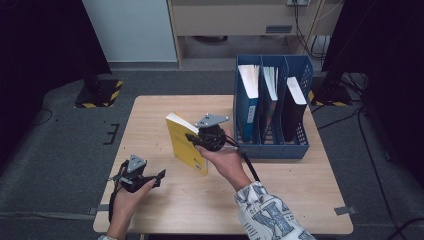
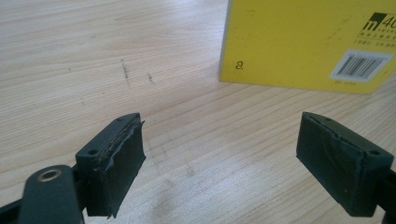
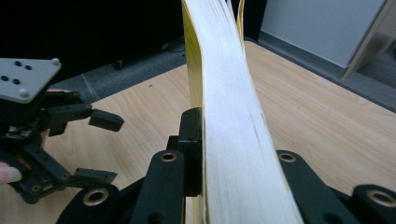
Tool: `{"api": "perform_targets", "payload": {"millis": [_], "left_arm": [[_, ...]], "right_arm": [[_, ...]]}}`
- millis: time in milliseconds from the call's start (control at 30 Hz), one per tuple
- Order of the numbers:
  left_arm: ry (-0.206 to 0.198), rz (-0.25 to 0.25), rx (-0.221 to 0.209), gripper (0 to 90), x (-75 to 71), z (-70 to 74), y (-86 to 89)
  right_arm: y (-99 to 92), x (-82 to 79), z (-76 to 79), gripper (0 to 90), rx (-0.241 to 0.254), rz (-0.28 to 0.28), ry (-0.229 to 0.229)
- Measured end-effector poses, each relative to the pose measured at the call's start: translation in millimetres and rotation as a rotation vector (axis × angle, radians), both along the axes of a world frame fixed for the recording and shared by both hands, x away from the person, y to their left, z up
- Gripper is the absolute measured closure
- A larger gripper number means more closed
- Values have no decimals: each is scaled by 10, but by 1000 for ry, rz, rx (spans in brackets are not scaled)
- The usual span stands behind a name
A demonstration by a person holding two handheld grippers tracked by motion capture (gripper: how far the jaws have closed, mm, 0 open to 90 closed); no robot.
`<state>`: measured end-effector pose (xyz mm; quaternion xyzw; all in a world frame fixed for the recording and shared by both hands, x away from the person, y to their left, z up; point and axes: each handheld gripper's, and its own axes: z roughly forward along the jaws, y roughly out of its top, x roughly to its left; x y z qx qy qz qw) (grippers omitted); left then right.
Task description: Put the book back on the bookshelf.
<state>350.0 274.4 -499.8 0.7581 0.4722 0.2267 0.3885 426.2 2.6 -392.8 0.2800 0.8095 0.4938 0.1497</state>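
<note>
Table (image 1: 165, 107): light wood-grain top, matt, smooth, w/ a few dark scuff marks. Book (image 1: 186, 145): yellow card cover, slight sheen; page block is plain white paper, matt. File rack (image 1: 272, 147) at far right: blue plastic, perforated walls. Left gripper (image 2: 219, 161): black matt plastic body; pads (image 2: 122, 170) are dark rubber-like sheet, edges frayed and rough. Right gripper (image 1: 192, 139): black plastic, grey matt top plate. Sleeve (image 1: 267, 215): printed cloth. Floor (image 1: 60, 150): grey, carpet-like.
</note>
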Motion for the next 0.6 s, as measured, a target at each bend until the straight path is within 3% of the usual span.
{"api": "perform_targets", "payload": {"millis": [100, 200, 600], "left_arm": [[2, 6, 1, 145, 3, -3, 17], [10, 6, 1, 143, 7, -10, 21], [24, -3, 8, 142, 8, -21, 13]], "right_arm": [[-37, -7, 7, 749, -26, -27, -23], [-87, -1, -8, 747, -1, -46, -10], [-85, -16, -84, 683, 76, -23, 11]]}}
